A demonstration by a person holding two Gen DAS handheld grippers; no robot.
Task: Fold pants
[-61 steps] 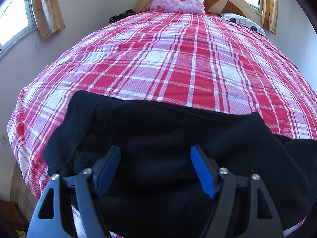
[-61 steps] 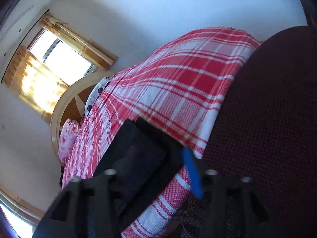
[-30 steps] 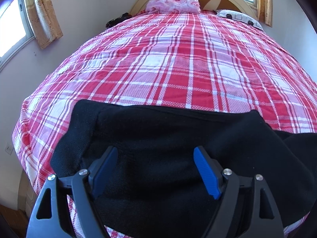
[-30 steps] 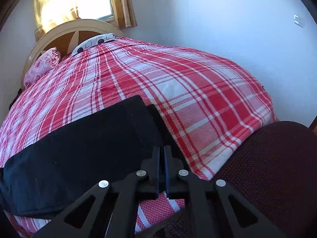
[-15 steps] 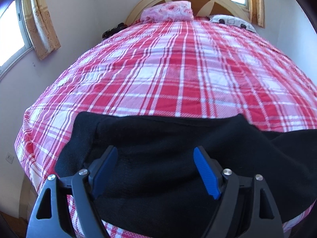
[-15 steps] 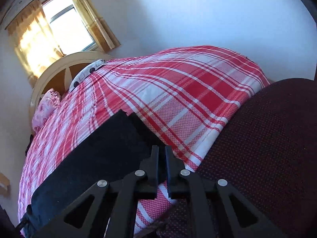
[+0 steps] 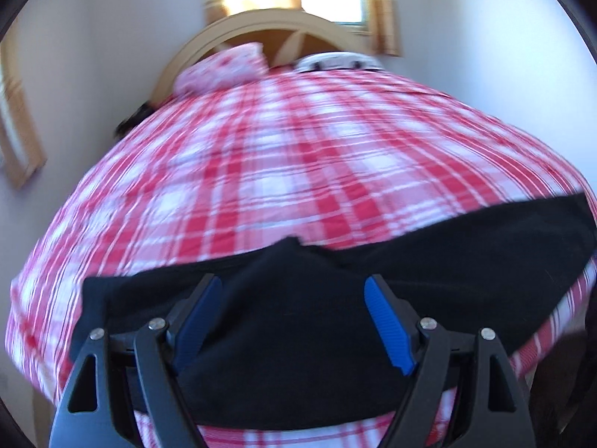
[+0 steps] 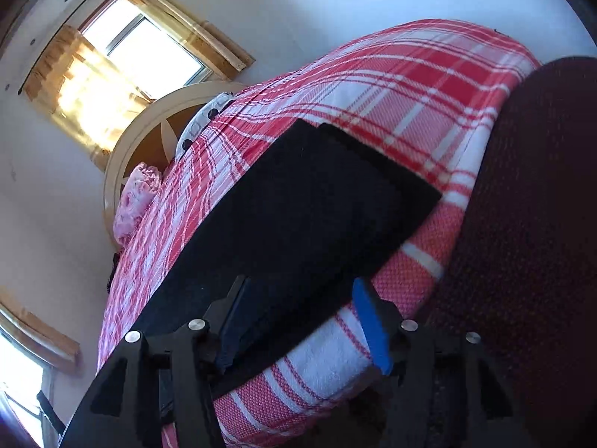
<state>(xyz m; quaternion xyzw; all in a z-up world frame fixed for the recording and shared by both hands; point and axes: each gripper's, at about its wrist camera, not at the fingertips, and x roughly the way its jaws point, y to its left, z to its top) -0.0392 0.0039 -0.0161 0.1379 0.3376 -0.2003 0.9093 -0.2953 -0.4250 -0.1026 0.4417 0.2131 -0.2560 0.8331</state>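
Now right gripper point(image 8: 302, 321) jaws are opening over black pants point(image 8: 298, 201); left gripper point(image 7: 293, 317) jaws wide, empty

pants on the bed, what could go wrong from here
The black pants lie along the near edge of the plaid bedspread, so a tug could drag them off. The right claw is opening, its pads astride the near hem: closing now might pinch bedspread too. The left claw hangs open over bunched cloth and could grab uneven layers.
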